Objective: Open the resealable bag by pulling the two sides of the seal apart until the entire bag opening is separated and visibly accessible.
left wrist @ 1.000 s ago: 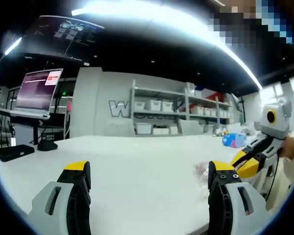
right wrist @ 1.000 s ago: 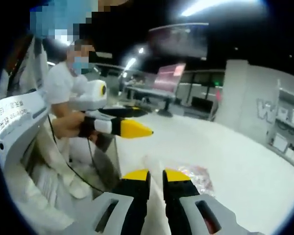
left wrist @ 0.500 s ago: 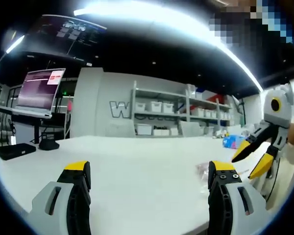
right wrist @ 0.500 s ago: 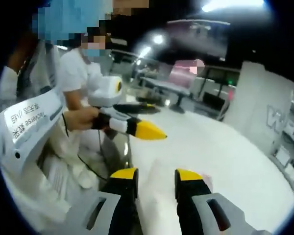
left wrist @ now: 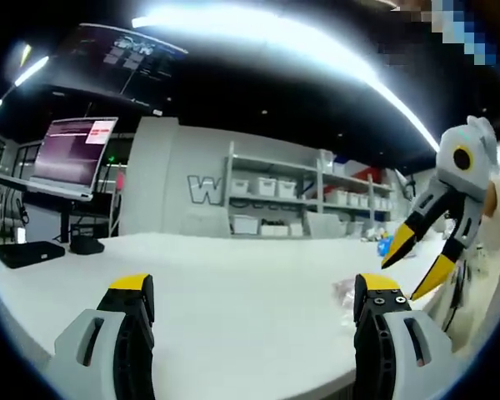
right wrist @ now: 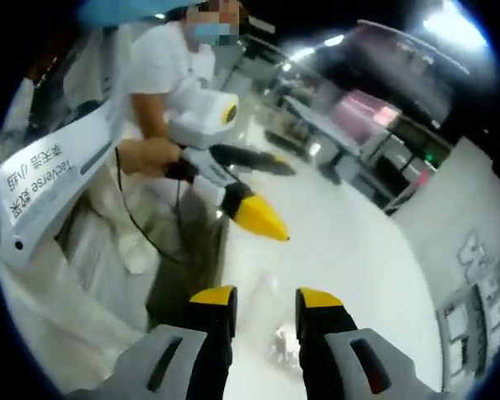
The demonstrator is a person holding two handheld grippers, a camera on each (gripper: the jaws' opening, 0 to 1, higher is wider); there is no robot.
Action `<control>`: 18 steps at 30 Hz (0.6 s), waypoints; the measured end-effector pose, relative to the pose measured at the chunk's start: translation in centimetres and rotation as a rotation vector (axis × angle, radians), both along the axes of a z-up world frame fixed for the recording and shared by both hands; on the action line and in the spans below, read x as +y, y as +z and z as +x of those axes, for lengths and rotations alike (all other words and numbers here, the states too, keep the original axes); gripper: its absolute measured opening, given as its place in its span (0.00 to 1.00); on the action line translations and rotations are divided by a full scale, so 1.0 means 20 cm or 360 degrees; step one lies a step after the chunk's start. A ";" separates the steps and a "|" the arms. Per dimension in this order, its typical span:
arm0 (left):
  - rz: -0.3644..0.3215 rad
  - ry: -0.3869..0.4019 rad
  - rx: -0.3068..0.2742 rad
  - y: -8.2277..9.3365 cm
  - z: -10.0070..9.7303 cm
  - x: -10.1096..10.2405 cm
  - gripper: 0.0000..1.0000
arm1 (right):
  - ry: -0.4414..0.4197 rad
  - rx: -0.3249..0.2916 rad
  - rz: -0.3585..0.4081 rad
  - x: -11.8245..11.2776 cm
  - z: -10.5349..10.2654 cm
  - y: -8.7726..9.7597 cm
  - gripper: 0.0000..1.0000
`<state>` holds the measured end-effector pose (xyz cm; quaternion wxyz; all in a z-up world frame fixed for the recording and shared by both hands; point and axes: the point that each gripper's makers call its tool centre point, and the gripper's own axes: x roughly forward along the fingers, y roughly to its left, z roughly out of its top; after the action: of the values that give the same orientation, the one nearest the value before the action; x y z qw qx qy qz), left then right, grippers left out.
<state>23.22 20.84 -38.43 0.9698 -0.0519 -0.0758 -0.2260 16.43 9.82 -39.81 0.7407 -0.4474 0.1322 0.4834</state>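
Note:
A small clear resealable bag (left wrist: 345, 289) with pinkish contents lies on the white table (left wrist: 233, 283), partly hidden behind my left gripper's right jaw. My left gripper (left wrist: 254, 293) is wide open and empty, low over the table. The right gripper (left wrist: 412, 265) hangs at the right edge above the bag, yellow tips apart, holding nothing. In the right gripper view, my right gripper (right wrist: 265, 298) is open and looks down at the bag (right wrist: 283, 340), which is blurred between the jaws. The left gripper (right wrist: 248, 192) reaches in from the left there, its jaws spread.
A screen on a stand (left wrist: 67, 154) and a black device (left wrist: 25, 254) sit at the table's far left. Shelves with white bins (left wrist: 275, 179) line the back wall. A blue object (left wrist: 386, 247) lies far right. A person's hand (right wrist: 150, 154) and white clothing are at the left.
My right gripper has opened from nearly shut and has risen and tilted down over the bag. The left gripper stays wide open and barely moved.

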 end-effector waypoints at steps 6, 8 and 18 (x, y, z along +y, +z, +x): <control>-0.0013 0.0000 -0.0014 0.00 -0.01 0.01 0.99 | 0.0050 -0.0022 -0.0214 0.03 0.03 -0.01 0.24; -0.0013 -0.0004 -0.0012 0.00 -0.01 0.01 0.99 | 0.0060 -0.0023 -0.0273 0.03 0.04 -0.01 0.24; -0.0031 0.0000 -0.0010 -0.02 -0.01 0.02 0.99 | 0.0127 -0.0007 -0.0444 0.05 0.04 -0.04 0.22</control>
<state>23.09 21.15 -38.76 0.9690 -0.0607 -0.0811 -0.2253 17.14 10.73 -40.55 0.6519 -0.5520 0.1784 0.4884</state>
